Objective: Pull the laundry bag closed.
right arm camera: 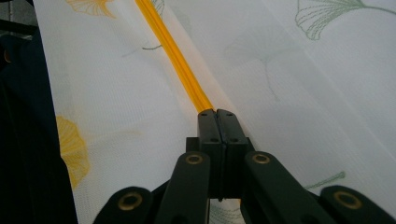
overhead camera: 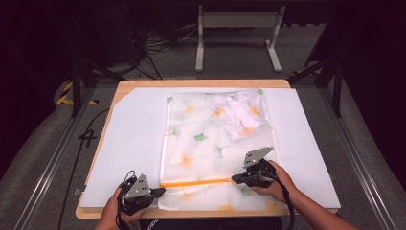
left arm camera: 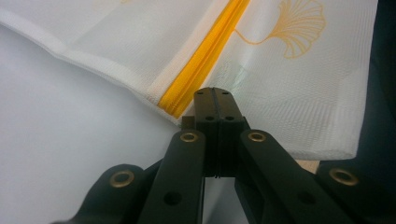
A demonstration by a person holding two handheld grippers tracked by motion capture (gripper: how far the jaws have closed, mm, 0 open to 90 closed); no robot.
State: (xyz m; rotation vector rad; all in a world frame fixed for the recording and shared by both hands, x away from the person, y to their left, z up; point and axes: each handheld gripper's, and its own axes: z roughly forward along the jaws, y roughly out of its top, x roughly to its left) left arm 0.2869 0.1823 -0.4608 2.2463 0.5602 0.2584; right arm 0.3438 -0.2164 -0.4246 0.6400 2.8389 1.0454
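Both grippers, left (overhead camera: 162, 192) and right (overhead camera: 234, 179), pinch the mesh bag's (overhead camera: 210, 139) orange zipper (overhead camera: 196, 182); risk: thin mesh slips out if tension turns uneven.

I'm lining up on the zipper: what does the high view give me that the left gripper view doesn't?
High view: the crumpled white garment inside the sheer white mesh bag printed with ginkgo leaves, and the right gripper at the zipper's other end. Left gripper view: its shut jaws meeting the zipper's end. Both: the orange zipper, bag and white table cover.
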